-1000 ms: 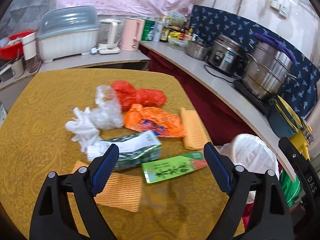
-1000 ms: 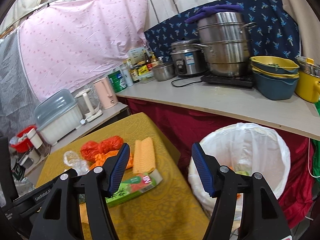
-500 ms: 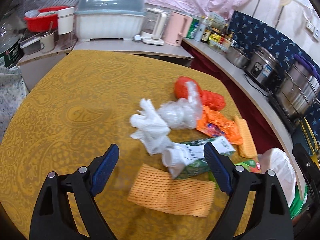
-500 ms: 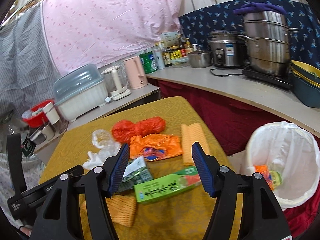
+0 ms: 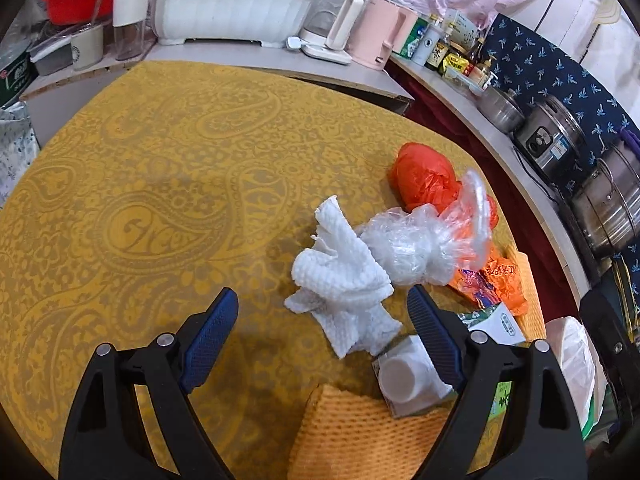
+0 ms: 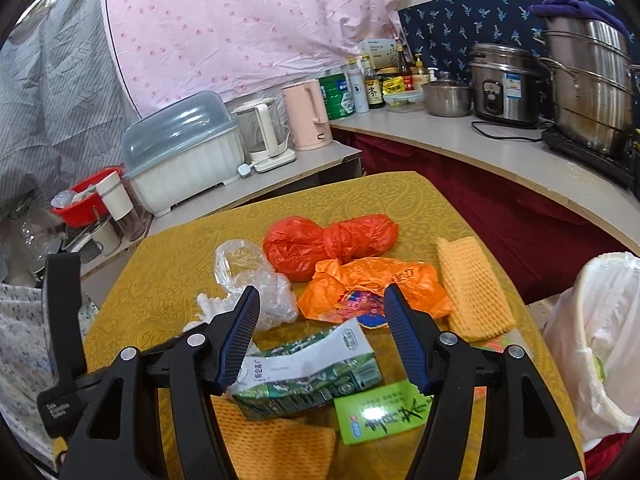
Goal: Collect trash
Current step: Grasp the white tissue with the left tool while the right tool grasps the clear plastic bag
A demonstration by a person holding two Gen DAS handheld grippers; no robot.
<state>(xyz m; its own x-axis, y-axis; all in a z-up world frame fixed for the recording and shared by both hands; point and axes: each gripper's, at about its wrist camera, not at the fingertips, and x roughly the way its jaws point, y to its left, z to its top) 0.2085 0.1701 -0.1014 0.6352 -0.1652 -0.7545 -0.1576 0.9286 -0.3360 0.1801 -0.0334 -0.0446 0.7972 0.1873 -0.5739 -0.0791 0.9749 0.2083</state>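
Trash lies in a loose heap toward the right edge of the yellow paisley-patterned tablecloth (image 5: 152, 184), with a white-lined waste bin (image 6: 600, 340) standing just off that edge. Largest is the knotted red plastic bag (image 6: 328, 244), its long axis running across the table, nearest the far edge. Just before it lies a crumpled orange plastic bag (image 6: 376, 284), and beside that a strip of orange foam netting (image 6: 472, 288) whose long axis runs from the near side to the far side. A flattened green-and-white drink carton (image 6: 308, 372) lies across, its white spout end pointing left; a second orange net piece (image 5: 360, 432) touches it at the near edge. A green printed box (image 6: 380, 412) lies beside the carton. Clear crumpled plastic (image 5: 424, 244) touches a wad of white paper towel (image 5: 344, 292). Left gripper (image 5: 320, 344) is spread wide with nothing held, hanging above the towel; right gripper (image 6: 320, 340) is likewise wide and empty above the carton.
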